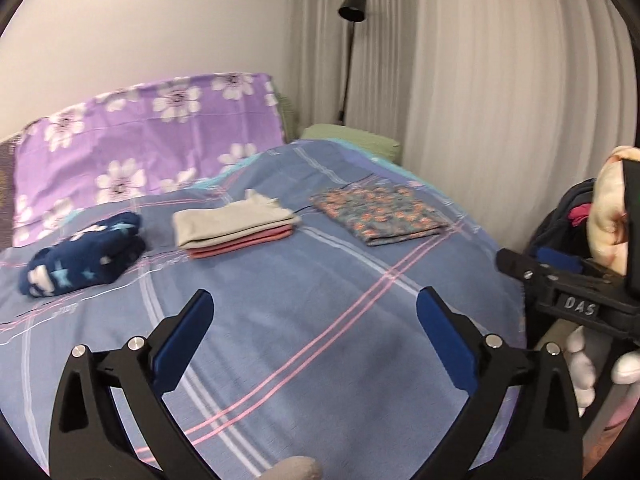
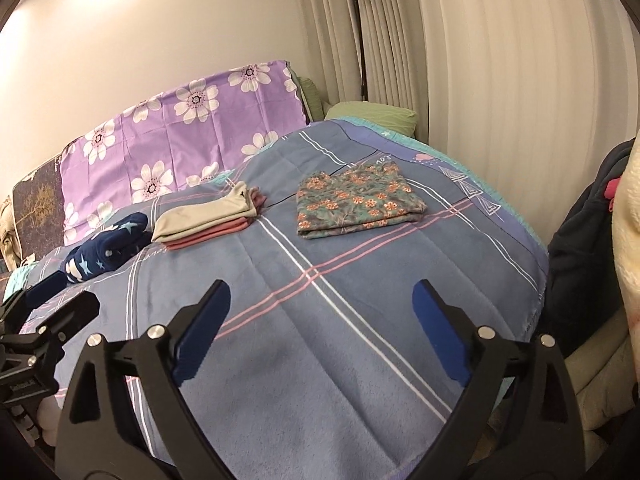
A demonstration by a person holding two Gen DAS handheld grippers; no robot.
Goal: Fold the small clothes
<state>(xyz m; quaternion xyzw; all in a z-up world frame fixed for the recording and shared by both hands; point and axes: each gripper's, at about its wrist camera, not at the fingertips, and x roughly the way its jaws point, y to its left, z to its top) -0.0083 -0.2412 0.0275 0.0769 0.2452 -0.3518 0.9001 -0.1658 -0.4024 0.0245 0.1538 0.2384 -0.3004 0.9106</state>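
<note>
Three folded pieces lie in a row across the blue plaid blanket [image 1: 320, 340]: a navy star-print garment [image 1: 86, 258] at left, a beige cloth on pink cloths [image 1: 236, 226] in the middle, and a floral cloth [image 1: 378, 212] at right. They also show in the right wrist view: the navy piece [image 2: 106, 254], the beige and pink stack [image 2: 210, 220], the floral cloth [image 2: 358, 200]. My left gripper [image 1: 316, 300] is open and empty above the bare blanket. My right gripper [image 2: 320, 292] is open and empty, well short of the clothes.
A purple flowered pillow cover [image 1: 140, 140] and a green pillow [image 1: 352, 140] lie at the head of the bed. A black floor lamp [image 1: 352, 8] stands by the curtain [image 1: 500, 100]. A dark bag with a cream plush item [image 2: 592, 240] sits right of the bed.
</note>
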